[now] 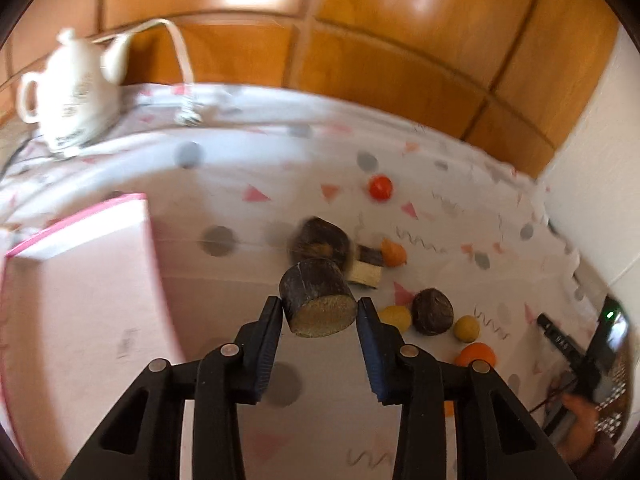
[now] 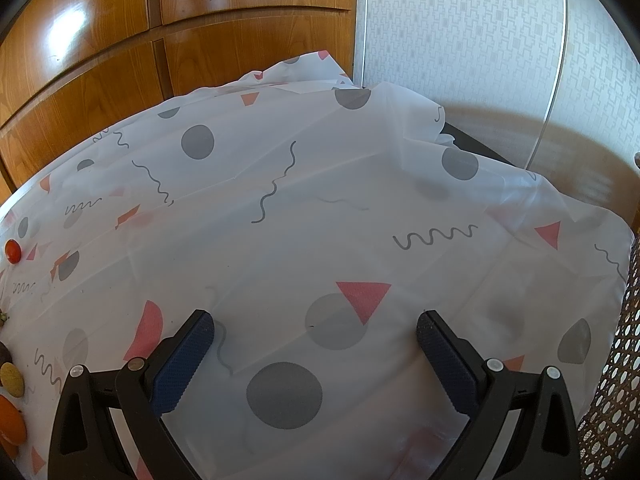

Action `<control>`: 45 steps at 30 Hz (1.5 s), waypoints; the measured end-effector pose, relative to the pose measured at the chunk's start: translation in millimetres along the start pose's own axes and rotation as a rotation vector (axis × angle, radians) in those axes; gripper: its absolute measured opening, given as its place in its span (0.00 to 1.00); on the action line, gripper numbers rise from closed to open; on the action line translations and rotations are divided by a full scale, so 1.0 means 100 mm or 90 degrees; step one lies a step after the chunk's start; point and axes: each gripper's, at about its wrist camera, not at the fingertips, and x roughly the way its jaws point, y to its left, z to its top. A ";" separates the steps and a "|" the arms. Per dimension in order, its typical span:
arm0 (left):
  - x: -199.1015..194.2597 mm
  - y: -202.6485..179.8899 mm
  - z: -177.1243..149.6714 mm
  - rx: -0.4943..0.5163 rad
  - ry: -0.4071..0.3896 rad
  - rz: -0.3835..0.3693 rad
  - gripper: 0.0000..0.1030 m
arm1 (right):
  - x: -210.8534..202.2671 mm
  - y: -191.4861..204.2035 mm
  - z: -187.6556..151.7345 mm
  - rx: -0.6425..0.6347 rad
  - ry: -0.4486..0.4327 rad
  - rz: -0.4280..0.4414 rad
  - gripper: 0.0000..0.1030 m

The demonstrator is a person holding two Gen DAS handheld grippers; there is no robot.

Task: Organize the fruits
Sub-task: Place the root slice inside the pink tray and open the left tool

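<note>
Left hand-held gripper [image 1: 319,305] angled down, jaws narrow, clamped on dark brown cut fruit chunk [image 1: 318,304] above patterned surface [image 1: 240,208]. Right hand-held gripper [image 2: 316,326] angled down, jaws wide, empty.

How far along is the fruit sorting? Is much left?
Nothing looks sorted yet. In hand: the left gripper is shut on a dark brown cut piece, raised above the tablecloth. Left: the red fruit, yellow fruits, an orange fruit and other brown pieces lie scattered. The right gripper is open and empty.
</note>
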 end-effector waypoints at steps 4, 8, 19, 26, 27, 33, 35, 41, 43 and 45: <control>-0.30 0.40 -0.03 -0.060 -0.030 0.026 0.37 | 0.00 0.00 0.01 0.000 0.000 0.000 1.00; -0.45 0.79 -0.15 -0.103 -0.036 0.079 0.37 | 0.02 0.00 0.02 -0.001 0.002 0.000 1.00; -0.44 1.60 -0.42 -0.200 -0.030 0.209 0.39 | 0.04 0.01 0.02 -0.002 0.008 -0.001 1.00; -0.46 1.54 -0.53 -0.209 -0.044 0.210 0.47 | 0.03 0.01 -0.01 -0.001 0.003 0.002 1.00; -0.47 1.53 -0.54 -0.208 -0.047 0.211 0.53 | 0.03 0.02 -0.01 -0.002 0.003 0.002 1.00; -0.62 1.42 -0.63 -0.201 -0.069 0.211 0.62 | 0.03 0.03 -0.02 -0.006 0.005 0.000 1.00; -0.69 1.38 -0.66 -0.197 -0.075 0.209 0.65 | 0.03 0.03 -0.02 -0.007 0.005 -0.001 1.00; -0.87 1.28 -0.75 -0.198 -0.089 0.197 0.72 | 0.02 0.04 -0.02 -0.012 0.009 -0.001 1.00; -0.90 1.25 -0.79 -0.197 -0.088 0.194 0.77 | 0.02 0.04 -0.01 -0.014 0.011 -0.002 1.00; -0.93 1.24 -0.84 -0.202 -0.088 0.189 0.79 | 0.01 0.06 -0.02 -0.016 0.013 -0.002 0.98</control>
